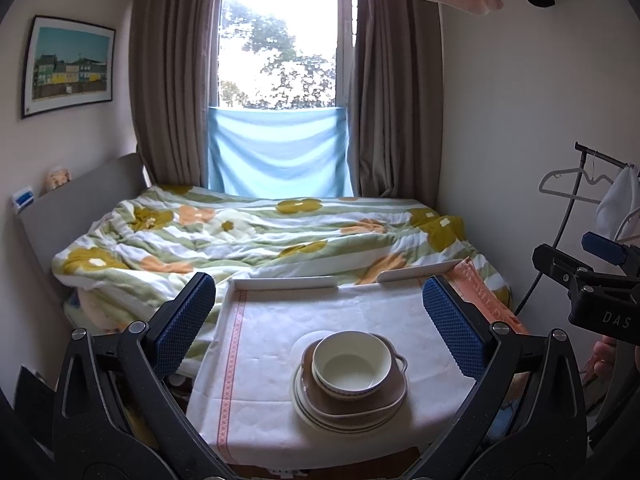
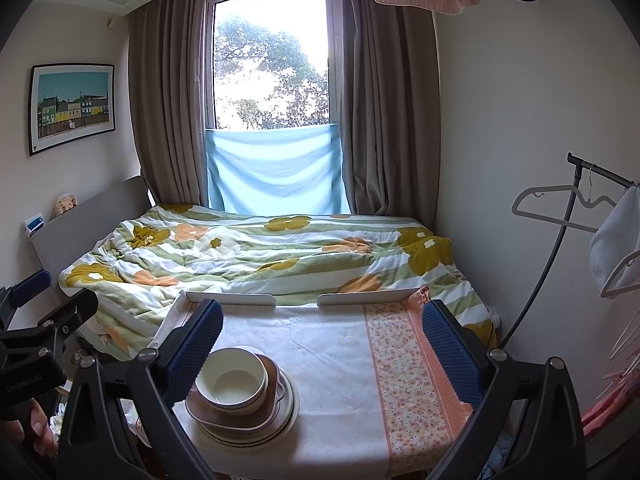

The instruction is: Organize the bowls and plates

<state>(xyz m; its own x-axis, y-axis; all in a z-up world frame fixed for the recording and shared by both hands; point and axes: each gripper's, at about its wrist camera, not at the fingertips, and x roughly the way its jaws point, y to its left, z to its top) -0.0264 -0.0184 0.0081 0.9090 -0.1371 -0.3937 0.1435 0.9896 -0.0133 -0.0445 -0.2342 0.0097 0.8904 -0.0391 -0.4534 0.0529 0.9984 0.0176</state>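
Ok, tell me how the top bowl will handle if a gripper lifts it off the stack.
The bowl looks glazed ceramic, so probably stiff, slippery and breakable. It sits loose in the brown dish, so likely lifts free. Round and deep, it may tilt if pinched by one rim.

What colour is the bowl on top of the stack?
Cream white bowl, clearest in the left wrist view.

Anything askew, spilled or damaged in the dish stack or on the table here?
Nothing spilled or broken. The white bowl sits upright and empty in the brown dish, but that dish sits off-center on the white plates below, so the stack on the table is slightly misaligned. Both grippers are open, touching nothing.
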